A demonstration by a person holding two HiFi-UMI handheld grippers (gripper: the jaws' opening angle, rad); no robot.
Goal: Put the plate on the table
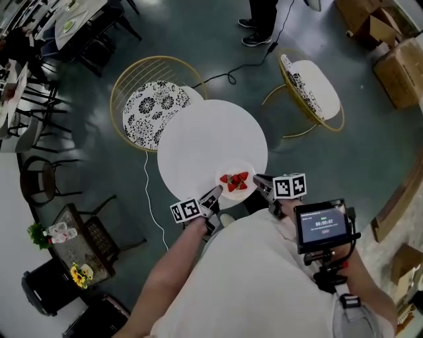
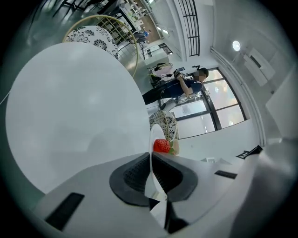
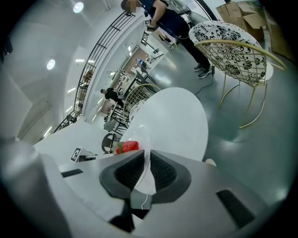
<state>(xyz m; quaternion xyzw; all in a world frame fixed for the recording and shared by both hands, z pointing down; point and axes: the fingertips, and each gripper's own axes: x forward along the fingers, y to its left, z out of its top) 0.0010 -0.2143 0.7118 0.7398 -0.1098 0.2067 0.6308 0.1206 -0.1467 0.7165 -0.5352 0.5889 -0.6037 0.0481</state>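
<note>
A small white plate [image 1: 233,191] carrying strawberries [image 1: 235,181] hovers over the near edge of the round white table [image 1: 198,142]. My left gripper [image 1: 213,196] is shut on the plate's left rim, and my right gripper [image 1: 259,183] is shut on its right rim. In the left gripper view the plate [image 2: 152,174] shows edge-on between the black pads [image 2: 135,174], a strawberry [image 2: 161,146] just beyond. The right gripper view shows the plate's rim [image 3: 148,174] pinched between the pads [image 3: 123,171], with a strawberry [image 3: 126,147] to the left and the table [image 3: 174,123] ahead.
Two wire chairs with patterned cushions stand beyond the table, one at the far left [image 1: 151,102] and one at the far right [image 1: 310,89]. A cable [image 1: 149,191] runs across the floor on the left. A person [image 1: 259,20] stands at the top. Cardboard boxes [image 1: 396,59] sit at the right.
</note>
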